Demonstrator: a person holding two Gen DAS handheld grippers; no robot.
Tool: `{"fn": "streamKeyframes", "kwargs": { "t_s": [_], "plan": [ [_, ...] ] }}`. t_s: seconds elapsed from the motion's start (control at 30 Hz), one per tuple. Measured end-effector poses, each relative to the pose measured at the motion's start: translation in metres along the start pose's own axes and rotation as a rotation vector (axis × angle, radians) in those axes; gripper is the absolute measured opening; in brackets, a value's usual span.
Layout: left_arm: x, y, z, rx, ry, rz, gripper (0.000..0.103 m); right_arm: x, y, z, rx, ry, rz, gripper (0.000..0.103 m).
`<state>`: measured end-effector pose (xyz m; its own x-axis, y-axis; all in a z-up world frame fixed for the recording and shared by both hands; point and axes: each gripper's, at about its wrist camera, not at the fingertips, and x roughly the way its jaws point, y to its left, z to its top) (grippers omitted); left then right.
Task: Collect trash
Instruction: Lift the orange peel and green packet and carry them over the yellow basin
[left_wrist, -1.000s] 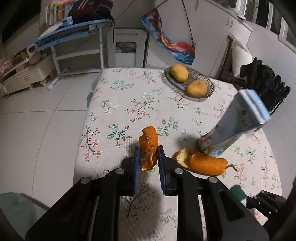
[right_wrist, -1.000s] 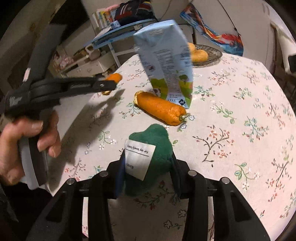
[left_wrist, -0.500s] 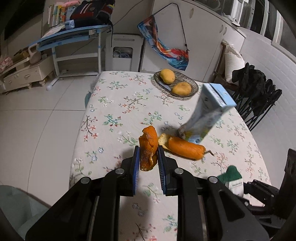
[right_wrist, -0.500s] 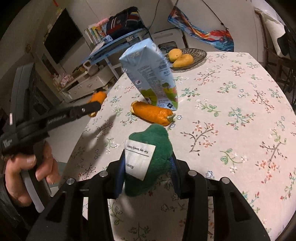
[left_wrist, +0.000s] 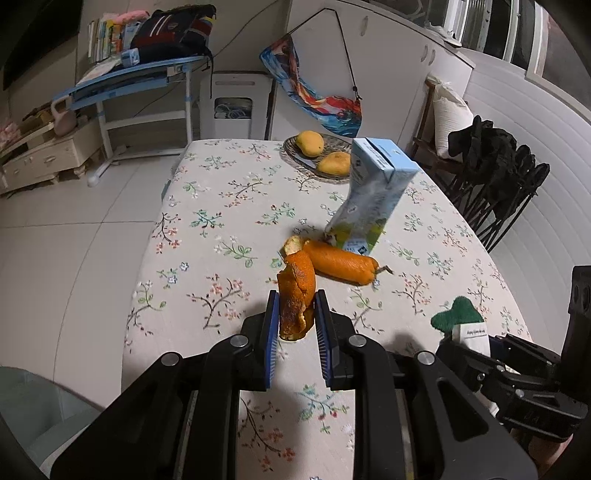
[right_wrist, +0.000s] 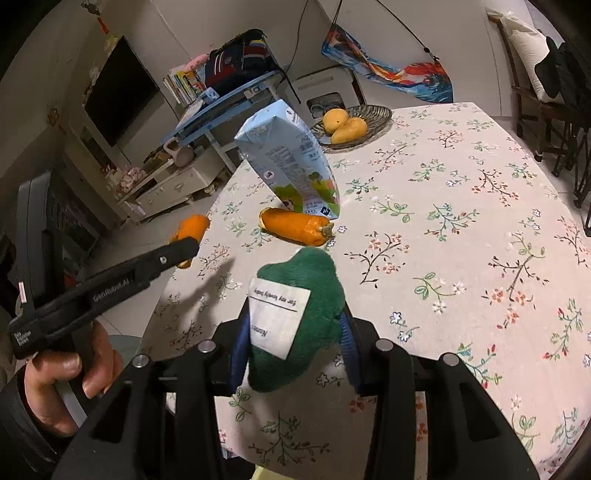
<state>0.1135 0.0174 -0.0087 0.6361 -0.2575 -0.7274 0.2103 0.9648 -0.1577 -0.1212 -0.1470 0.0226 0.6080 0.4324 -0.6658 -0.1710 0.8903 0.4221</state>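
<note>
My left gripper (left_wrist: 295, 314) is shut on a curled piece of orange peel (left_wrist: 296, 295), held above the near edge of the floral table (left_wrist: 229, 206). The same peel (right_wrist: 192, 230) shows at the left gripper's tip in the right wrist view. My right gripper (right_wrist: 291, 328) is shut on a green plush item (right_wrist: 306, 317) with a white label (right_wrist: 277, 317); the item (left_wrist: 458, 317) also appears low right in the left wrist view. A longer orange peel (left_wrist: 338, 260) (right_wrist: 295, 225) lies on the table beside a light blue drink carton (left_wrist: 375, 195) (right_wrist: 288, 162).
A woven dish (left_wrist: 325, 162) holds two yellow mangoes (left_wrist: 310, 143) at the table's far side. Dark chairs (left_wrist: 495, 188) stand to the right. A blue desk (left_wrist: 136, 77) and a white appliance (left_wrist: 234, 105) stand beyond. A person's hand (right_wrist: 66, 373) grips the left tool.
Both grippers have drawn back toward the near edge of the table with their loads, so the carton, long peel and dish look farther away. The right gripper has rolled slightly.
</note>
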Motion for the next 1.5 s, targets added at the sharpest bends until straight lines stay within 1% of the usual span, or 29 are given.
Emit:
{"fn": "streamKeyframes", "kwargs": {
  "t_s": [0.7, 1.07, 1.5],
  "plan": [
    [-0.020, -0.014, -0.037, 0.007, 0.016, -0.024, 0.019, -0.020, 0.003, -0.022, 0.013, -0.011, 0.008, 0.043],
    [-0.035, -0.019, -0.064, 0.002, 0.026, -0.030, 0.019, -0.022, 0.002, -0.023, 0.014, -0.011, 0.007, 0.043],
    [-0.050, -0.022, -0.090, -0.001, 0.039, -0.033, 0.019, -0.045, 0.007, -0.061, 0.027, 0.014, 0.017, 0.043]
  ]
}}
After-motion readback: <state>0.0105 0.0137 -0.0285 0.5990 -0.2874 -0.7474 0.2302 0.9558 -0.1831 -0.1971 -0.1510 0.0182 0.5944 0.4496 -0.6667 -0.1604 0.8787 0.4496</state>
